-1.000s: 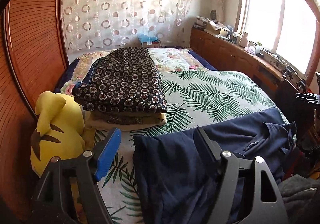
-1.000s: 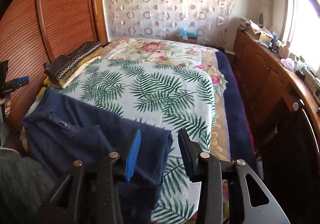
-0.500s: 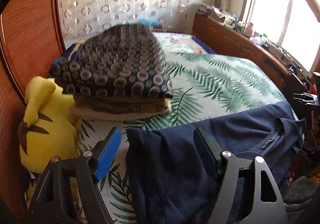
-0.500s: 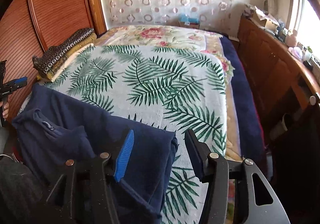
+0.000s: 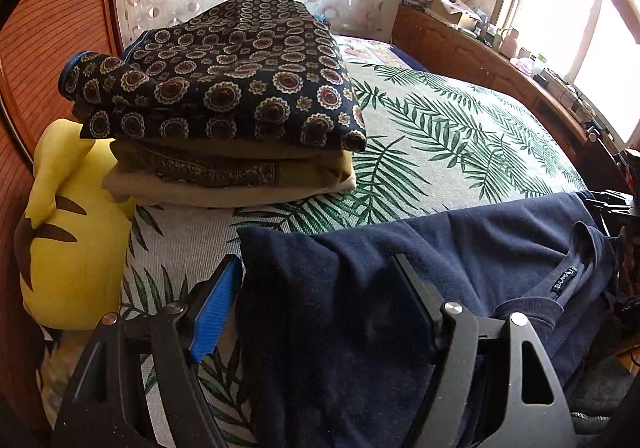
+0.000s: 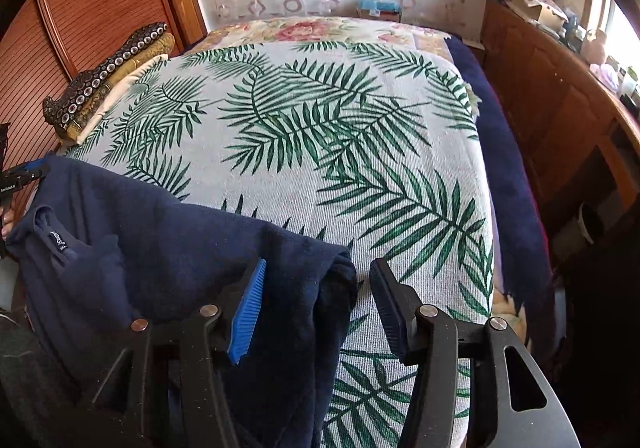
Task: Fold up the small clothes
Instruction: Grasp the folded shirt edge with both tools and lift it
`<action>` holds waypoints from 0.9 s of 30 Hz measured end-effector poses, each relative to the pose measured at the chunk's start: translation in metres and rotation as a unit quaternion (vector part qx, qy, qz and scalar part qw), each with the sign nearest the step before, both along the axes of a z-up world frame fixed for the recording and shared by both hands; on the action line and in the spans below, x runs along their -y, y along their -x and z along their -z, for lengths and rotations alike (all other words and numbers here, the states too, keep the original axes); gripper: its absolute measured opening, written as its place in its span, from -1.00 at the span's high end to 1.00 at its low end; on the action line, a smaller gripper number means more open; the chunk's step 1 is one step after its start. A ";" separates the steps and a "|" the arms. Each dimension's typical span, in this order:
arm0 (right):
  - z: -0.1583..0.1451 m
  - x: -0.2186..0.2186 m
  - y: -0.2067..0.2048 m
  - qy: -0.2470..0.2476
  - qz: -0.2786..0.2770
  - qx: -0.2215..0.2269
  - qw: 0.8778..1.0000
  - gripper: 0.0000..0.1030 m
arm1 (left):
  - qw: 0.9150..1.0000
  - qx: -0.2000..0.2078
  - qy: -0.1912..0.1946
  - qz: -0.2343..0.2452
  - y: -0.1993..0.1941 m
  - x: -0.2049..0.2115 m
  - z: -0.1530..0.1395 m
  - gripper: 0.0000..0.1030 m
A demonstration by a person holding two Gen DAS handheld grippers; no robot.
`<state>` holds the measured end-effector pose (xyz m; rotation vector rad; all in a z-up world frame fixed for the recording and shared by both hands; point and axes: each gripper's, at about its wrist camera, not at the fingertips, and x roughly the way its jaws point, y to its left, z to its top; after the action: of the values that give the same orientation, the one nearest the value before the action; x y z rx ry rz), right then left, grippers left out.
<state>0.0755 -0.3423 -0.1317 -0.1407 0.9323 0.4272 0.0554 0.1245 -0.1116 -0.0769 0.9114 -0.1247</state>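
- Two grippers straddle opposite corners of a navy sweatshirt (image 5: 460, 260) draped across the near edge of the bed (image 6: 340, 120), its long axis running side to side between them.
- Left gripper (image 5: 320, 300): jaws spread, nothing pinched.
- Right gripper (image 6: 316, 300): jaws just widened; the corner lies loose between them.

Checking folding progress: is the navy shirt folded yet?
Partly: navy shirt lies doubled across the bed edge, collar label showing, the rest hanging off.
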 end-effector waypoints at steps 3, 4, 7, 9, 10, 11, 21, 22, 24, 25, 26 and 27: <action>0.002 -0.003 0.002 -0.009 -0.008 0.002 1.000 -0.07 | 1.000 0.002 -0.001 0.003 0.002 0.002 0.001 -0.32; 0.002 -0.005 0.004 -0.011 -0.016 0.002 1.000 -0.07 | 1.000 0.000 0.001 0.008 0.003 0.004 0.002 -0.17; 0.005 -0.014 0.009 0.003 -0.033 0.012 0.999 0.10 | 1.000 0.000 0.004 0.021 0.006 0.006 0.004 0.43; 0.005 -0.016 0.012 -0.009 -0.049 0.007 0.999 0.65 | 0.999 0.004 0.025 0.035 0.009 0.008 0.002 0.69; 0.006 -0.017 0.014 -0.018 -0.057 0.002 0.998 0.72 | 0.999 0.012 0.026 0.035 0.013 0.010 -0.002 0.74; 0.005 -0.018 0.018 -0.020 -0.060 0.009 0.998 0.76 | 0.999 0.022 0.030 0.034 0.017 0.011 -0.008 0.75; -0.090 0.010 0.081 -0.090 -0.033 0.139 0.986 0.83 | 0.977 0.184 0.052 0.095 0.072 0.054 -0.154 0.76; -0.101 0.012 0.088 -0.087 -0.030 0.154 0.984 0.83 | 0.974 0.197 0.047 0.098 0.074 0.054 -0.164 0.76; -0.127 0.016 0.104 -0.084 -0.030 0.187 0.978 0.83 | 0.970 0.217 0.043 0.102 0.077 0.057 -0.181 0.76; -0.137 0.019 0.111 -0.085 -0.029 0.200 0.976 0.83 | 0.967 0.231 0.043 0.103 0.079 0.057 -0.192 0.76; -0.148 0.022 0.117 -0.084 -0.027 0.210 0.974 0.83 | 0.964 0.240 0.042 0.102 0.079 0.057 -0.200 0.76; -0.159 0.025 0.123 -0.083 -0.028 0.221 0.971 0.83 | 0.963 0.247 0.041 0.103 0.077 0.055 -0.206 0.76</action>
<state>-0.0472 -0.3669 0.0271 -0.1041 0.4521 0.4985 -0.0217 0.0698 0.0949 -0.0258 0.4114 -0.3589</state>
